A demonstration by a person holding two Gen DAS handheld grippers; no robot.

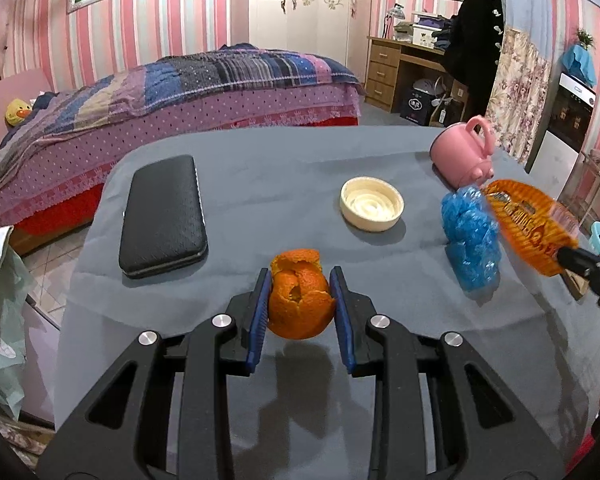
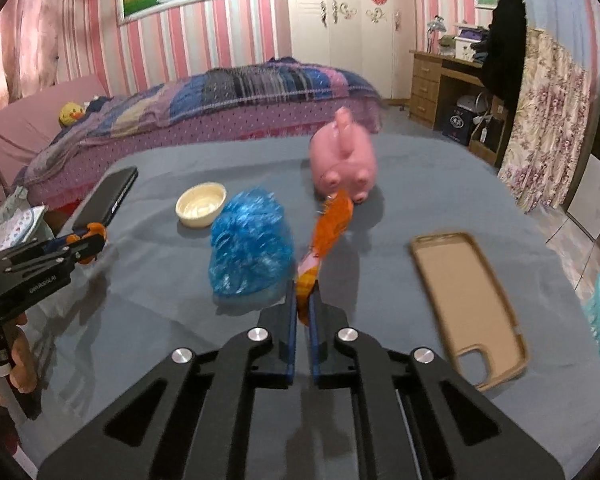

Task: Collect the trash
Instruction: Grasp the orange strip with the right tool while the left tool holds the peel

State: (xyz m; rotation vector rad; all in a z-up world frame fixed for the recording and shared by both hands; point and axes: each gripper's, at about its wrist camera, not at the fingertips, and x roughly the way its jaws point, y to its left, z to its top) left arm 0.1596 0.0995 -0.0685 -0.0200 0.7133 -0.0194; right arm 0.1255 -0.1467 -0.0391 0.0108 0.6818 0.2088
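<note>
Orange peel (image 1: 300,300) sits clamped between the jaws of the left gripper (image 1: 302,300), lifted just above the grey worktop (image 1: 260,184). Further right lie a black case (image 1: 164,216), a cream bowl (image 1: 372,204) and a blue plastic bag (image 1: 470,236). Right gripper (image 2: 305,300) has its jaws pinched narrow on an orange wrapper (image 2: 332,220), beside a tan phone case (image 2: 468,304).

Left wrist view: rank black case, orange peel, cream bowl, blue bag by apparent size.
1. Black case.
2. Blue bag.
3. Orange peel and cream bowl: about alike; the peel is held nearer the camera, so unranked.
</note>
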